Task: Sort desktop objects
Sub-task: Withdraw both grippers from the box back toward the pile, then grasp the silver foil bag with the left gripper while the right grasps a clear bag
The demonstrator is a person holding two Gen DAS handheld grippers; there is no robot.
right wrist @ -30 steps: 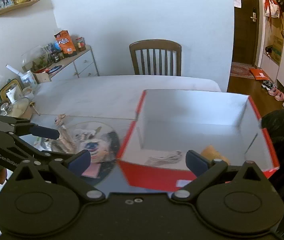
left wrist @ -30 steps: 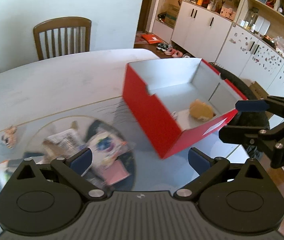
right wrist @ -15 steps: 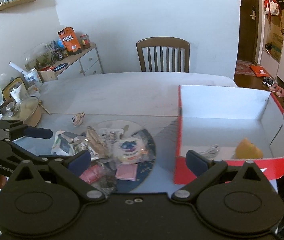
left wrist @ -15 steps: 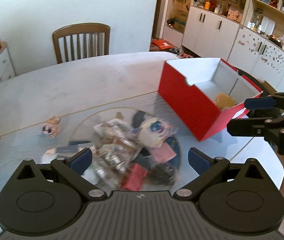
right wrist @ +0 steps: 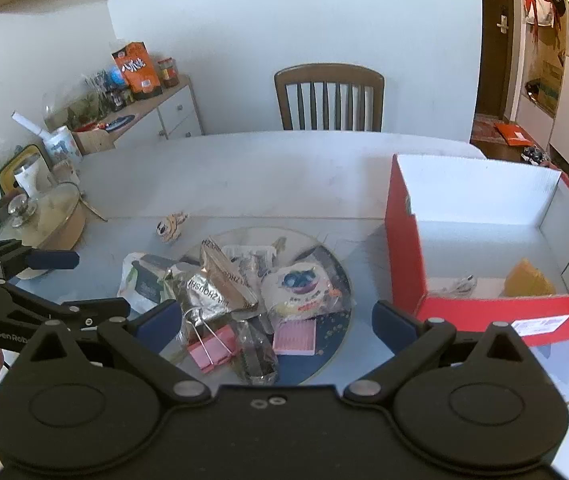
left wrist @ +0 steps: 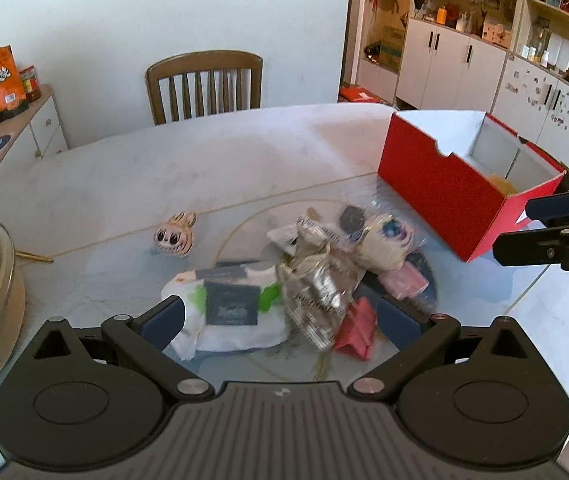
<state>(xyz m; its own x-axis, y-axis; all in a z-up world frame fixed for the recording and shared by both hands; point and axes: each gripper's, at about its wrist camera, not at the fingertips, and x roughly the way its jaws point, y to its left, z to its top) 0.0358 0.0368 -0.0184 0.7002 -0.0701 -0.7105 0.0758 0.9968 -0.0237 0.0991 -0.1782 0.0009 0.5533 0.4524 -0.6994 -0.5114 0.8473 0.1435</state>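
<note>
A pile of small objects lies on a round glass disc (right wrist: 336,280): a silver foil packet (right wrist: 212,284), a round white packet with a blue print (right wrist: 298,286), a pink binder clip (right wrist: 212,346), a pink pad (right wrist: 294,336) and a white wipes pack (left wrist: 228,320). A small striped toy head (left wrist: 174,236) sits apart, to the left of the pile. The red box (right wrist: 404,248) stands to the right, holding a yellow item (right wrist: 528,280) and a white cable (right wrist: 454,286). My left gripper (left wrist: 280,318) is open above the pile's near side. My right gripper (right wrist: 276,320) is open too, with nothing held.
A pot with a glass lid (right wrist: 44,216) stands at the table's left edge. A wooden chair (left wrist: 204,84) is behind the table (left wrist: 204,160). A sideboard (right wrist: 152,112) with snack bags lines the left wall. The table's rim runs close by the red box on the right.
Both grippers swung left, from over the red box to over the pile. The box now sits at the right of both views. Both stayed open and empty.
</note>
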